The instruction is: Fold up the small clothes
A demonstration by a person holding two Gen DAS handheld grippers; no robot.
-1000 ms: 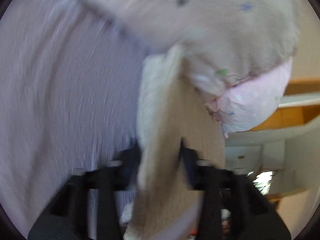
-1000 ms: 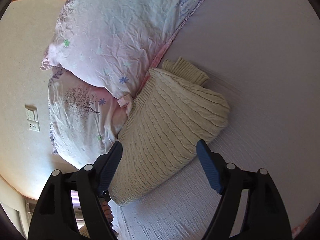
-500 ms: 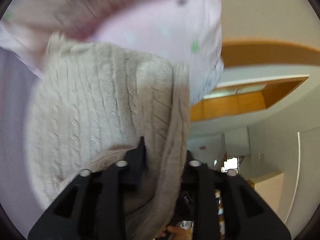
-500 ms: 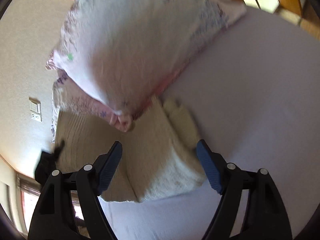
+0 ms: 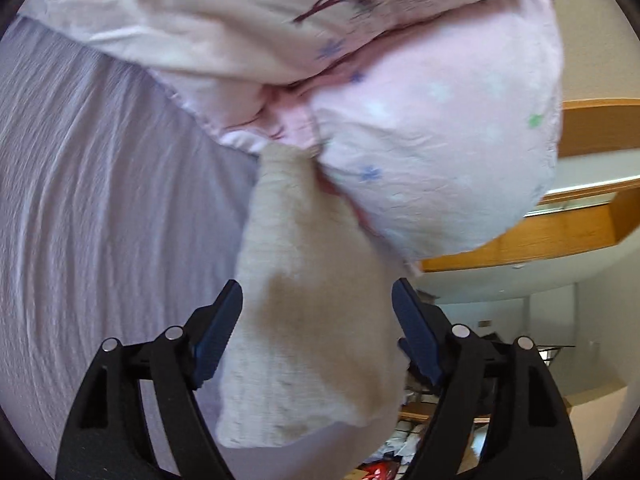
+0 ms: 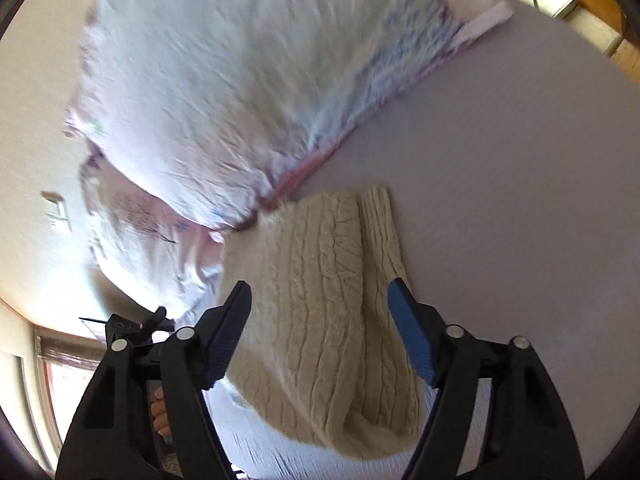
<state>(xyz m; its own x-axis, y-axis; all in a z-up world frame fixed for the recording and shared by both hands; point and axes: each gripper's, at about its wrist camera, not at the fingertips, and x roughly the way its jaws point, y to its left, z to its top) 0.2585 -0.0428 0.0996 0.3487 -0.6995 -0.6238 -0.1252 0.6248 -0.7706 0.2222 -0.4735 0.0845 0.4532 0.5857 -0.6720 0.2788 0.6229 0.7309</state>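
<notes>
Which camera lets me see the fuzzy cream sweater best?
The right wrist view. There the sweater lies folded on the bed, cable knit clear, between the open fingers of the right hand-held gripper. The left wrist view shows only a blurry, shadowed end of it.

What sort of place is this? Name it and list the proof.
Most likely a bedroom, with the work done on a bed. A lilac sheet covers a wide soft surface, two floral pillows are stacked at one end, and the cream knit sweater lies beside them.
</notes>
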